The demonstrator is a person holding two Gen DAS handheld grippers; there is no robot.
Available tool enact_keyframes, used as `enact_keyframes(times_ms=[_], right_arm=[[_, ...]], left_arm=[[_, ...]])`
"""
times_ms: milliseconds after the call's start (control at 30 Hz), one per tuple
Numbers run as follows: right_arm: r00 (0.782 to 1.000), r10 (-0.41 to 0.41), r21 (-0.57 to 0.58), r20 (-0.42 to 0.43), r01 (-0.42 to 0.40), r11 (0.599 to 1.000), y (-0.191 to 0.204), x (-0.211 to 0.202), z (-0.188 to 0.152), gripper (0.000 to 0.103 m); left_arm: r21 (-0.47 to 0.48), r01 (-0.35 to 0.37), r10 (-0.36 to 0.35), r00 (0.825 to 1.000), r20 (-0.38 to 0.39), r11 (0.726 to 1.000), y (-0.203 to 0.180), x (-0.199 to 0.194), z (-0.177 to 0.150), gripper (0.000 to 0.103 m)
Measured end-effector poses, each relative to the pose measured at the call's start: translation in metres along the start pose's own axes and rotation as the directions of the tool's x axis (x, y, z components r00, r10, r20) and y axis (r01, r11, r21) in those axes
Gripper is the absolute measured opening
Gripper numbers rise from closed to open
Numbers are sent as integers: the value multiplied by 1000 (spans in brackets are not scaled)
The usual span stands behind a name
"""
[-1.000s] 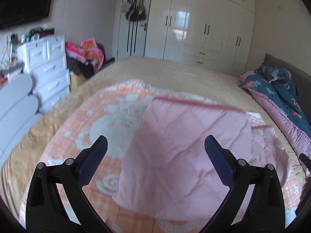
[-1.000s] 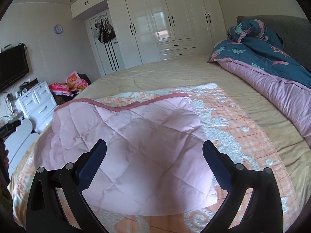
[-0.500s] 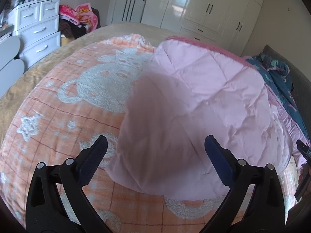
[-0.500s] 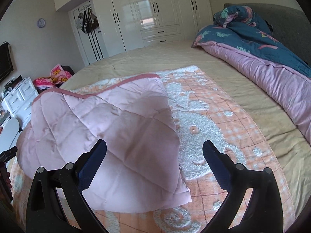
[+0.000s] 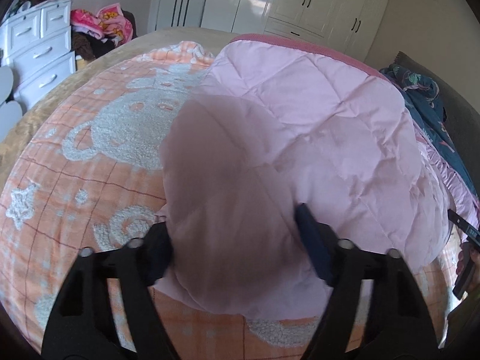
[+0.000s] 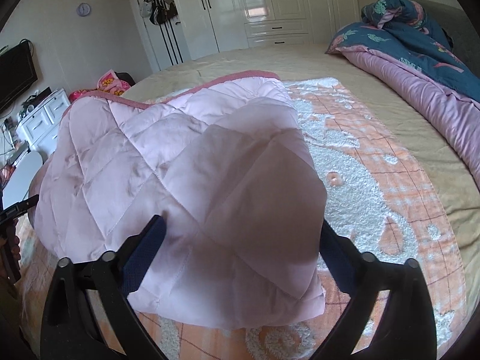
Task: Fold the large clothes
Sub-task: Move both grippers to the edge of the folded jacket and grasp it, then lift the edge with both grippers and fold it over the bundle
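Pink quilted garment [image 5: 315, 138] spread over an orange-and-white patterned blanket [image 5: 99, 156] on a wide bed [image 6: 345, 69], its darker pink trimmed edge toward the far side of the bed, its near corners toward the foot. Left gripper [image 5: 234, 240] low over the near left corner of the garment, fingers [image 5: 312, 246] about half open, having just been closing, with a bunched fold of pink cloth risen between them; cannot tell for certain whether the pads already press it. Right gripper [image 6: 240, 246] over the near right corner, fingers [image 6: 144, 249] a little wider, likewise just closing, a mound of the same cloth between them and against the left pad; firm grip not clear. Compared with a second ago: both grippers lower and tipped further down, garment far larger in both views, cloth now inside the fingers rather than lying beyond wide-open ones. Blue floral duvet with lilac lining [image 6: 420, 60] heaped along the right edge of the bed. White wardrobes [image 6: 270, 6] behind, white drawer unit [image 5: 39, 51] off the left edge of the bed.
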State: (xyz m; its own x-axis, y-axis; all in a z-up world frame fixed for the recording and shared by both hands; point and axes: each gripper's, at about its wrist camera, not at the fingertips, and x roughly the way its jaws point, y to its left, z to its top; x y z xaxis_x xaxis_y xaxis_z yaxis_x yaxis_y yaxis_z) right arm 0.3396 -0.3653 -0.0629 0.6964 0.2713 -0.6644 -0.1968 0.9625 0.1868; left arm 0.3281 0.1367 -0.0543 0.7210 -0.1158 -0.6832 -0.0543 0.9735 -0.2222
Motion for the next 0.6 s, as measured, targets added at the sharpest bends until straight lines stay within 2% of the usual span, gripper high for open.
enact_keyframes(times_ms=[33,67,100,200,367,467,600], right_arm=[[1000,-15,-6,5,15,1000,0,0,1,63],[1000,-12,-4,7,12,1000,-1,-1,1,43],[1000,-3,5,15,3,1000,-2,-3,2,37],[997,-12,13,78,11,1000,3,-13,9,26],[984,-53,30,169,49,998,10,-20,33,16],[975,-82,83,205,66,994,2,-18,46,10],[976,-81,96,203,62,993,-6,-4,57,10]], left_arm=[[25,-14,14,1000,8,1000,-5,-2,1,46],[41,-24,24,1000,16,999,-8,-4,2,37],[50,-28,27,999,25,998,-11,-6,3,31],[66,-34,29,997,73,997,-19,-16,11,24],[27,-19,15,991,130,999,-16,-17,34,21],[8,-38,37,990,136,999,-16,-9,41,21],[19,-74,71,987,142,997,-18,2,48,21]])
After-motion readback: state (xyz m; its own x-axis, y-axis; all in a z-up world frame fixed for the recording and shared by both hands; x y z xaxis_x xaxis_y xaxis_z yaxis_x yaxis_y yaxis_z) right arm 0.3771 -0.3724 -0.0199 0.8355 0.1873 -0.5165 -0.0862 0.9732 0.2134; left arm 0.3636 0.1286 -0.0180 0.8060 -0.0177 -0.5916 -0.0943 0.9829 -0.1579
